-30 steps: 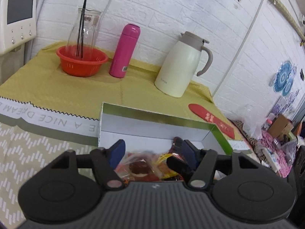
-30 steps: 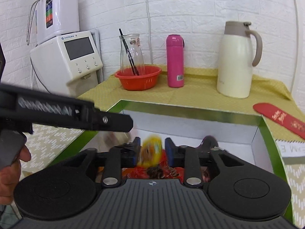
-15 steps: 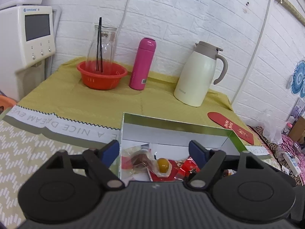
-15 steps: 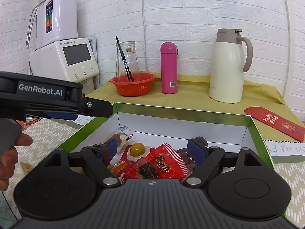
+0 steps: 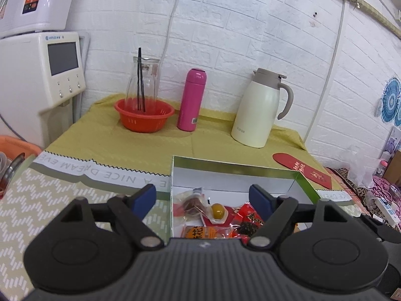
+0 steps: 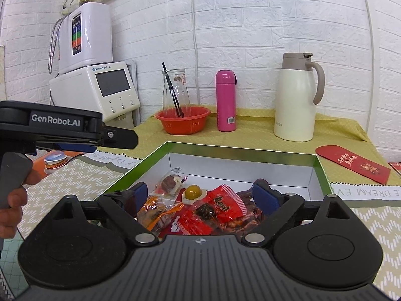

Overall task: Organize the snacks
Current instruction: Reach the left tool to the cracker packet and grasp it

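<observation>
A white box with a green rim lies on the table and holds several wrapped snacks. Among them are a yellow round sweet, a brown cake in clear wrap, a red packet and an orange packet. My left gripper is open over the box's near left corner and holds nothing. My right gripper is open wide above the snacks and touches none of them. In the right wrist view, a hand holds the left tool at the left.
At the back of the yellow cloth stand a red basket with a glass carafe, a pink bottle and a cream jug. A red envelope lies right of the box. White appliances stand at the back left.
Both grippers opened wider and drew back from the box. The yellow sweet that was between the right fingers now lies in the box among the other snacks.
</observation>
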The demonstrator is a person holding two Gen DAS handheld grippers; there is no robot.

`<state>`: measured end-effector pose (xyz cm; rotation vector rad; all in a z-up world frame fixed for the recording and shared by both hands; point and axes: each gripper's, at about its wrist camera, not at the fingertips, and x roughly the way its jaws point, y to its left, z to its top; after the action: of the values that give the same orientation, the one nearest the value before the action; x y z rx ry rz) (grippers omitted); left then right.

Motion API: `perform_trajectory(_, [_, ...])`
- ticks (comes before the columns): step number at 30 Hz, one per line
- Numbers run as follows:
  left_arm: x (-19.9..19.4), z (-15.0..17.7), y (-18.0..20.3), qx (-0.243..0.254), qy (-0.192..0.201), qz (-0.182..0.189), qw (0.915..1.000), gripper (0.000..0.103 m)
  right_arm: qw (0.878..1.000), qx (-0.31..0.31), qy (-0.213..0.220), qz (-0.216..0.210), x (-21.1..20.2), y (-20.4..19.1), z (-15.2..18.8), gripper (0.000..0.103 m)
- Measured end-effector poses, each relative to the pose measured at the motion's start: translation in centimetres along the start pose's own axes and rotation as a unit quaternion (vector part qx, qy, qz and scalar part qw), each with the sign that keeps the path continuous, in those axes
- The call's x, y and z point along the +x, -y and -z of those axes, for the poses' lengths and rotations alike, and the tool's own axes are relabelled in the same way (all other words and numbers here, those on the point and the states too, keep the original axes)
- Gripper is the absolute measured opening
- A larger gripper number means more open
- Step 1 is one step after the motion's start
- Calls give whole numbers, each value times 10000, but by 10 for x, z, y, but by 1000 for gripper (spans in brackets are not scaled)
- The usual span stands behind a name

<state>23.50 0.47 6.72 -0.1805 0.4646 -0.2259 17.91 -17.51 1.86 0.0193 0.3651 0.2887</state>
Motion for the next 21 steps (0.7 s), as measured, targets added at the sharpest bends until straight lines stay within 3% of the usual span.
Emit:
perform_trajectory(3, [-18,7,-4,-5,59,56,10000,83,9999,17,96,-62,-16,-1,4,103])
perform_trajectory(4, [-23,9,-5,9,34,7,10000,90,9999,16,108,-112,-22,-1,6,103])
perform_trajectory(9, [-46,26,-9,128,-30,144,9998,90,9992,5,50,-390,-41,-4,19,103])
perform_trajectory(12, [-55,38,-13,166,-138,248,9995,90,9989,-28,-111,-452,-46,-8,30,103])
perform_trajectory(14, [-58,47,-15,216,-319,229,9990,102,9985,24,-212,-505,-46,-10,38,103])
perform_trajectory(21, [-56,75,-16,368,-665,532,9957,102,9943,402,-732,-664,-27,-15,61,103])
